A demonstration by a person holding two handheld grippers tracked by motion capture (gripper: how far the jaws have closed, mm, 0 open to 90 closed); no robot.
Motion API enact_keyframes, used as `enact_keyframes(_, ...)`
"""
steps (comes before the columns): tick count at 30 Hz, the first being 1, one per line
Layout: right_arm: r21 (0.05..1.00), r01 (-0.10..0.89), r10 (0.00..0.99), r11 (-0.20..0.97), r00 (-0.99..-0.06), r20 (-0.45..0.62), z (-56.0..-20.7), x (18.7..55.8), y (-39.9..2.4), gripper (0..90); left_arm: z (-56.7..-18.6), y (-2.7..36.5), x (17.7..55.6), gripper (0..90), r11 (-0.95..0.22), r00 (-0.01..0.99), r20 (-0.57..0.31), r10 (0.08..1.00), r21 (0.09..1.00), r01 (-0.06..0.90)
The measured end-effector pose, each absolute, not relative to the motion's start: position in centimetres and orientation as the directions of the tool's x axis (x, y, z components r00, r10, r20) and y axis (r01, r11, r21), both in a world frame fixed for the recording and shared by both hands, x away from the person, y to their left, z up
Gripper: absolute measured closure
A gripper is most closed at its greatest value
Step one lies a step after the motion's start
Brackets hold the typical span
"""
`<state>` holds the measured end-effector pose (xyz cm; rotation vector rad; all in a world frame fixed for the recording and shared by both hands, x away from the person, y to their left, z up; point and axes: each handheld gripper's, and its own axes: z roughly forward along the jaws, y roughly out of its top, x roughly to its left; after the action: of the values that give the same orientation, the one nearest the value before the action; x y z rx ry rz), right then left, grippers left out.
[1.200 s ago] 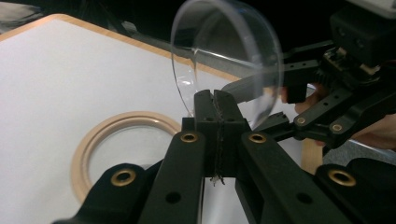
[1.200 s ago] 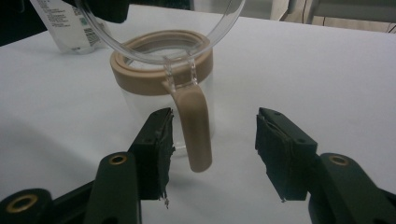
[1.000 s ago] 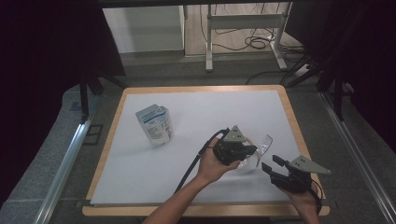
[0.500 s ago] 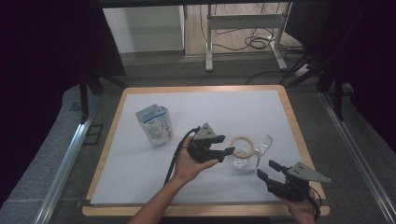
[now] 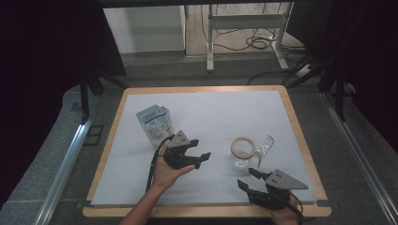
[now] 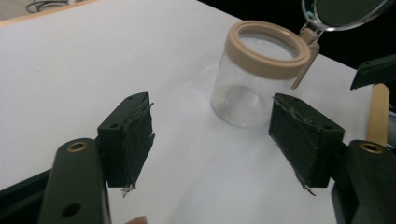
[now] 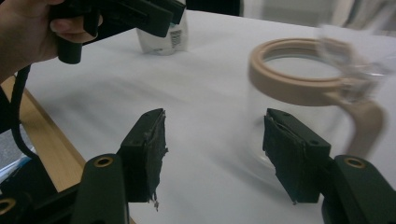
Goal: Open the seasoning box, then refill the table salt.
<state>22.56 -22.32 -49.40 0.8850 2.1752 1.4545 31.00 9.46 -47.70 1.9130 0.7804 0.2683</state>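
Clear glass jar with a tan rim ring and a hinged clear lid swung open to its side stands upright on the white mat, toward the right half and near the front edge. A second ago the left gripper was right at this jar; now it sits well to the jar's left, drawn away across the mat, and its jaws have just been opening, wide apart with nothing between them. In the left gripper view the jar stands free beyond the pads. So the jar looks released and left open, lid up. The right gripper hangs just in front of the jar, jaws parted and empty, pointed at it; I'd guess it takes over next. Farther back on the left, a white-and-blue pouch stands untouched.
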Motion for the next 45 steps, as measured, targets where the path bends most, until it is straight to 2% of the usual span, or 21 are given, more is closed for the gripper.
enact_keyframes(17, 0.894, 0.286, 0.598, 0.345, -0.801, 0.026, -52.0, 25.1, -15.0, 37.5, -50.3, 15.5, 28.9, 28.9, -0.220, 0.708, -0.168, 0.686, 0.880, 0.422)
enact_keyframes(20, 0.891, 0.285, 0.591, 0.354, -0.807, 0.023, -52.2, 25.9, -13.8, 37.4, -50.4, 16.4, 28.5, 28.9, -0.244, 0.707, -0.129, 0.695, 0.883, 0.401)
enact_keyframes(25, 0.887, 0.284, 0.585, 0.364, -0.811, 0.019, -52.5, 26.6, -12.4, 37.4, -50.4, 18.1, 28.0, 28.8, -0.220, 0.695, -0.132, 0.706, 0.892, 0.394)
enact_keyframes(37, 0.887, 0.283, 0.587, 0.365, -0.809, 0.017, -52.4, 27.1, -12.4, 36.6, -50.7, 21.5, 27.7, 24.3, -0.156, 0.632, -0.166, 0.757, 0.893, 0.421)
enact_keyframes(45, 0.879, 0.290, 0.586, 0.379, -0.810, 0.014, -52.7, 27.1, -12.3, 35.6, -50.3, 23.5, 27.9, 32.3, -0.114, 0.582, -0.171, 0.795, 0.900, 0.421)
